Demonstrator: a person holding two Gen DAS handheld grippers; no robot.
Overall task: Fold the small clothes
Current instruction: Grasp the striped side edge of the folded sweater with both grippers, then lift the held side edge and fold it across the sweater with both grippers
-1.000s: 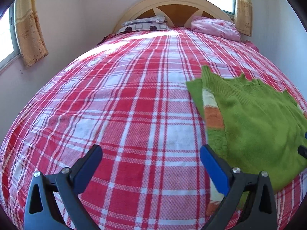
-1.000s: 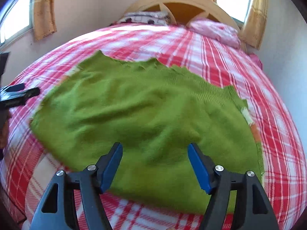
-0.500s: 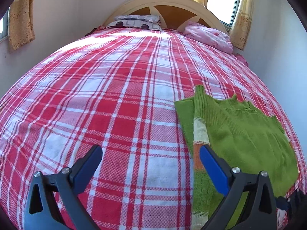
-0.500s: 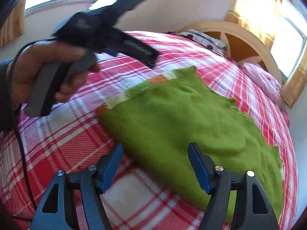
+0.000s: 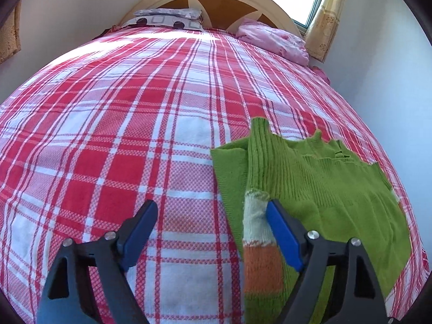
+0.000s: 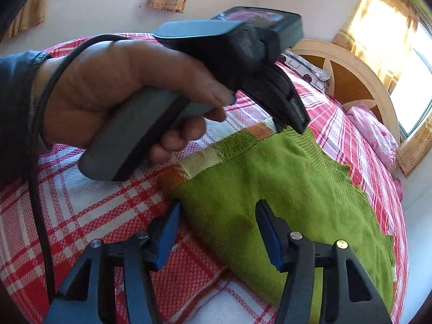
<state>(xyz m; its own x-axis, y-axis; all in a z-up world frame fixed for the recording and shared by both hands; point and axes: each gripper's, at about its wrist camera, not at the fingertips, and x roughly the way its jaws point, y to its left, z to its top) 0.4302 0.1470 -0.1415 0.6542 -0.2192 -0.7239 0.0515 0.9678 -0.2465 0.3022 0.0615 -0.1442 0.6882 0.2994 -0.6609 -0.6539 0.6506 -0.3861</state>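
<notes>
While the green knitted sweater [image 6: 283, 189] is lying flat on the plaid bedspread [image 5: 108, 135], seemingly sleeve tucked in (folding partly done), you are narrowing both grippers, left gripper [image 5: 213, 224] and right gripper [image 6: 216, 224], fingers apart, straddling its striped edge, nothing clamped.

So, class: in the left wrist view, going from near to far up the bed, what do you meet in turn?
Left gripper → green sweater → plaid bedspread → pink pillow → wooden headboard.
</notes>
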